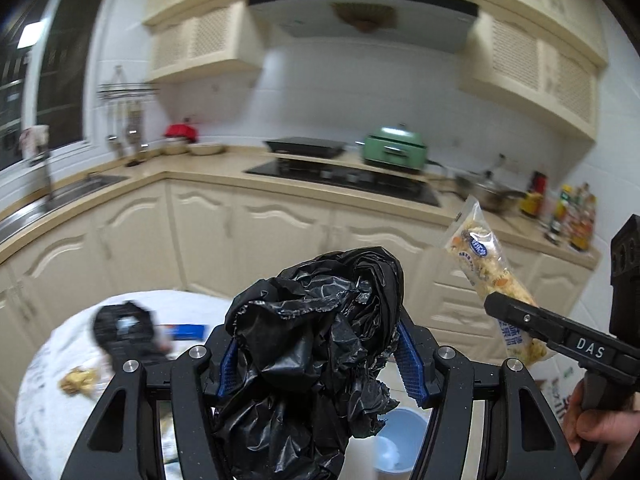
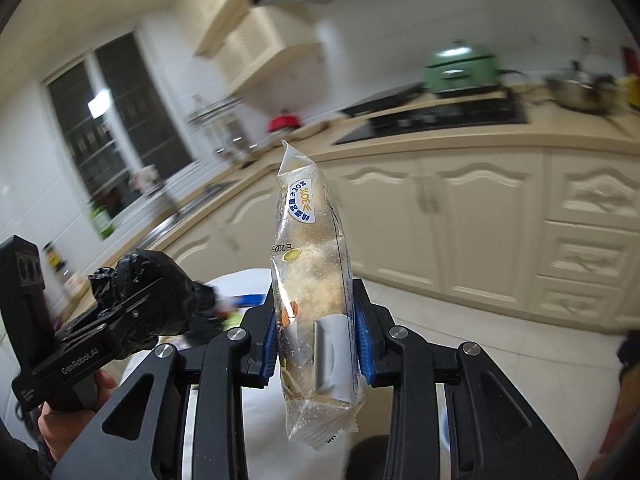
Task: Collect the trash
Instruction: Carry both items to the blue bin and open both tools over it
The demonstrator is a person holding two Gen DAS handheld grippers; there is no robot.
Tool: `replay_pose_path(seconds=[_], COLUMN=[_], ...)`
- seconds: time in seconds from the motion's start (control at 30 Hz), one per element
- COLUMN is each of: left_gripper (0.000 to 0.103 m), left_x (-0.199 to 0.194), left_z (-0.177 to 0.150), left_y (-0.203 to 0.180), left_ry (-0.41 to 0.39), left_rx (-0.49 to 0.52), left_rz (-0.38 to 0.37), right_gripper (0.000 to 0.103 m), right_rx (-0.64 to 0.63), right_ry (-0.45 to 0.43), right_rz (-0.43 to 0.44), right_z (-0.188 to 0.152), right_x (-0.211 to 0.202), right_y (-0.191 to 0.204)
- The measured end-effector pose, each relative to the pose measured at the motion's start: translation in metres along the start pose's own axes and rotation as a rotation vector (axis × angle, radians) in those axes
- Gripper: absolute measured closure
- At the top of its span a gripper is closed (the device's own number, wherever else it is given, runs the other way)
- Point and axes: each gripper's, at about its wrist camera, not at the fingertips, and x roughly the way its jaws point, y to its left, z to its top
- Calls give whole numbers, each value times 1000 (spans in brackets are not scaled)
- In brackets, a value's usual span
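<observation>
The left gripper (image 1: 316,354) has its blue-padded fingers (image 1: 408,360) pinching a crumpled black trash bag (image 1: 316,344), which bulges up above the pads and hangs down below them, over the round white table (image 1: 48,368). The right gripper (image 2: 316,344) has its fingers (image 2: 362,344) pressed onto a clear snack wrapper (image 2: 312,264) holding crumbly beige pieces; the wrapper stands roughly upright between the pads, its sealed top end well above them and its bottom end hanging below. Seen from the left wrist, that wrapper (image 1: 486,276) sits to the right of the trash bag and apart from it, with a person's hand (image 1: 592,428) wrapped around the right gripper's handle. On the table, to the left of the trash bag, lie a blurred black object (image 1: 120,332), a blue-and-white item (image 1: 186,332) and a scrap of yellowish litter (image 1: 78,380). Beneath the trash bag a pale blue bin (image 1: 400,440) shows. Beyond the table runs the cream kitchen worktop (image 1: 224,168), bearing a black cooktop (image 1: 348,182) and a green lidded appliance (image 1: 394,148).
</observation>
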Motion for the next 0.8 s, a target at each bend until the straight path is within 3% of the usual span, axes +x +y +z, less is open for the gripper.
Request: replay_pose_path(seconds=[0.13,0.3,0.5,0.8], left_gripper=[44,43,43,42], left_x=[27,92,192,357], left_z=[-3,0,-24,-55], left_y=[-35,-45,-80,-114], left_ry=[32,126,323,586], left_rx=[31,79,167,219], left_rz=[-66,-148,-240,-261], right_gripper=[71,71,71,71], right_rx=[57,131,262,430], right_ry=[-4,24,121,278], right_rz=[-80,-158,-240,-285], right_z=[-6,-20,-56,-115], right_x=[-13,-15,12,74], right_y=[-41,-99,-173,-263])
